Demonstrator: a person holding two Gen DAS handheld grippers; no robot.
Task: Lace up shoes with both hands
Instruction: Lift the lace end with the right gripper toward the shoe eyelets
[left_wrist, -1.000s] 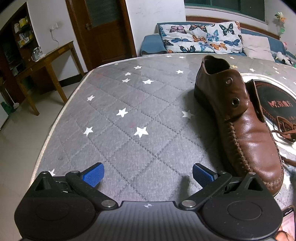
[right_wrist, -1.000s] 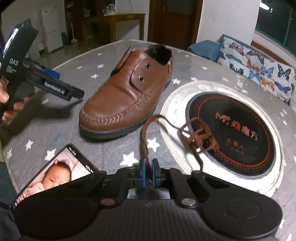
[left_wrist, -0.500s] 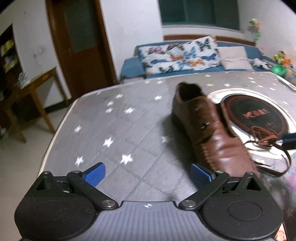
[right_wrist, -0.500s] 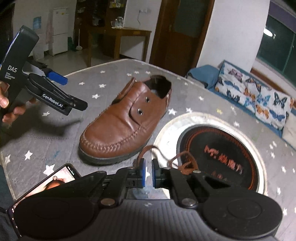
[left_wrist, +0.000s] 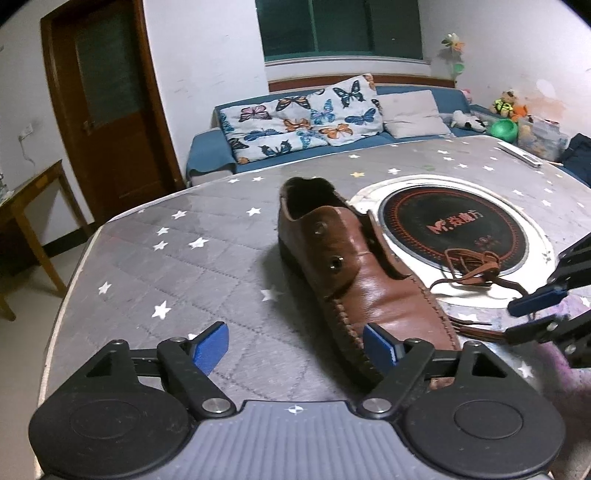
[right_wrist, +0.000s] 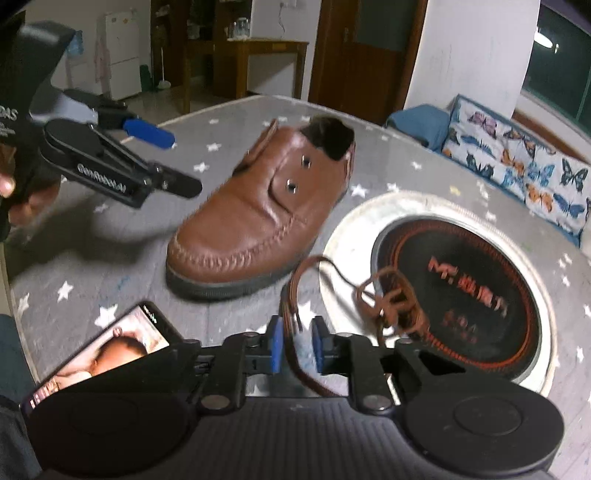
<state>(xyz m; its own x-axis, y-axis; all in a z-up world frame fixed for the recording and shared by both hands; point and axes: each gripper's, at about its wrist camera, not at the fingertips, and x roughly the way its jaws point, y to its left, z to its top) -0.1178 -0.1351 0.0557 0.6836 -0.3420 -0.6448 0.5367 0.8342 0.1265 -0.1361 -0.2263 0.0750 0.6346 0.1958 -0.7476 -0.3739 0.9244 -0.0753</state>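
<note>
One brown shoe (left_wrist: 354, 280) on my star-print table (left_wrist: 177, 280), toe hidden behind left gripper (left_wrist: 295, 343), jaws wide, closing, empty; right gripper (right_wrist: 297, 345) jaws parting, one lace (right_wrist: 384, 295) slack between them, tangle blurred.

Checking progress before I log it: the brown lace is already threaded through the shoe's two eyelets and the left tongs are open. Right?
Not quite. The right wrist view shows both eyelets on the shoe empty; the lace lies loose beside the shoe, one strand between the right tongs. The left tongs are open.
</note>
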